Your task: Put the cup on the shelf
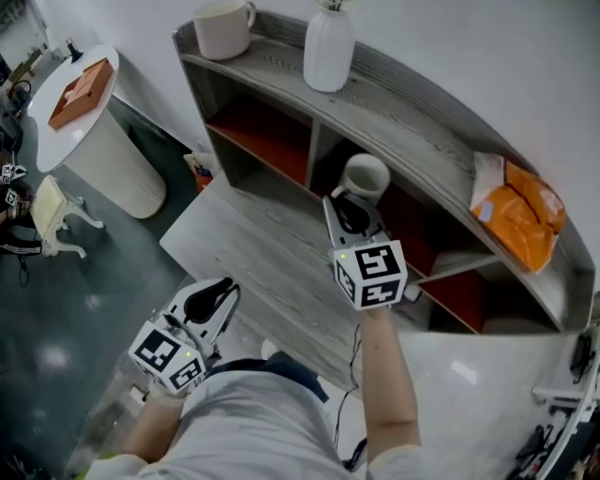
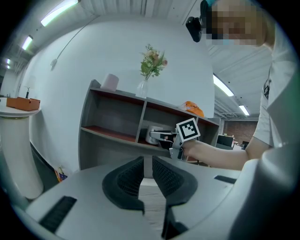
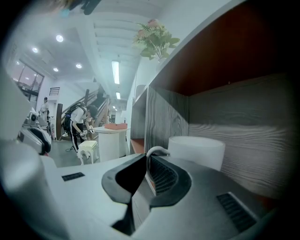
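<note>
Left gripper [image 2: 147,164] is nearest us, at the near edge of the grey table [image 1: 248,248] in front of the shelf [image 1: 417,131], well short of the shelf itself. We read its jaws as almost together, just a thin slit with nothing in it.

Cup [image 3: 197,150]: plain white, round, straight-sided, mouth up, with a thin loop handle [image 3: 157,150] pointing out of the shelf. It stands upright inside the shelf's middle compartment, under the top board and just right of the divider; the compartment left of that has a red floor.

Right gripper [image 3: 147,161] reaches into that compartment. Its jaws are pinched narrow onto the handle, which arcs up at their tips, and the cup body is just past them. We can't tell whether the cup's base is down on the shelf board, since the gripper covers it.

On the shelf's top board: a mug [image 1: 223,26] at the left end, a white vase [image 1: 329,49] near the middle, an orange bag [image 1: 521,214] at the right end.
</note>
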Available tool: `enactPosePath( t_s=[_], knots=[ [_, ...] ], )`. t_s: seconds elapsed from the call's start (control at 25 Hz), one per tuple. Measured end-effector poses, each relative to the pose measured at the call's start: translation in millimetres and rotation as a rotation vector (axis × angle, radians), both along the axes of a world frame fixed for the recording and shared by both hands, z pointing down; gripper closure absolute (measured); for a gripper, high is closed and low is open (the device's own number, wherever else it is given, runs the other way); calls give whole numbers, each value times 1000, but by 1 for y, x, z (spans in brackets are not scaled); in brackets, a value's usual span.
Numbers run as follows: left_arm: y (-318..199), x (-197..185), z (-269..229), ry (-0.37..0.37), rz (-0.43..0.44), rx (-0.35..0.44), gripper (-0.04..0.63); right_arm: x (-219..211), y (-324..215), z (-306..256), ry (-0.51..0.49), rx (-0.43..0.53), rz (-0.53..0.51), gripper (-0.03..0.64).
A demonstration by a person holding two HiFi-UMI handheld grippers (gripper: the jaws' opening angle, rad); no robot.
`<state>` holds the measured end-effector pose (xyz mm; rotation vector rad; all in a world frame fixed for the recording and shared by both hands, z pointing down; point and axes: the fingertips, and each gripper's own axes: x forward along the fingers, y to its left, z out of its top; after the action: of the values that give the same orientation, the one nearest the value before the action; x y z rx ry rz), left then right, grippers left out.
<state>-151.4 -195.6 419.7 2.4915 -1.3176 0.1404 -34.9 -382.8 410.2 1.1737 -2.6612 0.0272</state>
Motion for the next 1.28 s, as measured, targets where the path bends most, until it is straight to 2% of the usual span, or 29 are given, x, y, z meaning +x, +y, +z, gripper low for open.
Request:
enactPosePath(
  t_s=[0.64,1.28],
  knots=[
    [8,-8,5,-3,-48,-12,552,-6,-17,8,45,-23,44,578],
    [18,0,0,-6,-35,-4,552,11,6,-2,-22,-31,60,577]
  ],
)
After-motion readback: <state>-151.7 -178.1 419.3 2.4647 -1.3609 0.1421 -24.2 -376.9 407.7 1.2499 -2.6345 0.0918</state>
